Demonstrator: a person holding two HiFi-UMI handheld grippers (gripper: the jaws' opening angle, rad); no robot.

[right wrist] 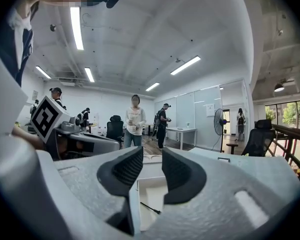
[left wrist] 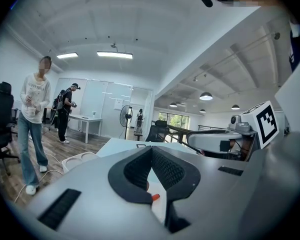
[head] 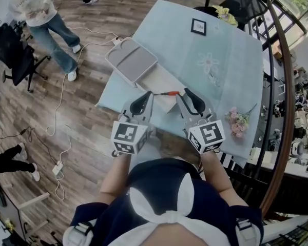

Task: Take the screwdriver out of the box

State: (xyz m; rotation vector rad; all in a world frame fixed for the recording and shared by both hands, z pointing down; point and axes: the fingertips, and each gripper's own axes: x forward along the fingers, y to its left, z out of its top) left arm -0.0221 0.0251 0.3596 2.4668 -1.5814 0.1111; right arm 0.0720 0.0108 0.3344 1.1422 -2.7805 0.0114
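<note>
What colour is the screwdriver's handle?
Orange-red handle on the screwdriver, with a dark shaft; the head view shows it best.

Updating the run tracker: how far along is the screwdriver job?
Done: the box has its lid open. In hand: nothing; right gripper jaws stand apart and empty, left gripper jaws are together, both at the box's near edge. Left: the screwdriver lies in the box, to be gripped and lifted out.
</note>
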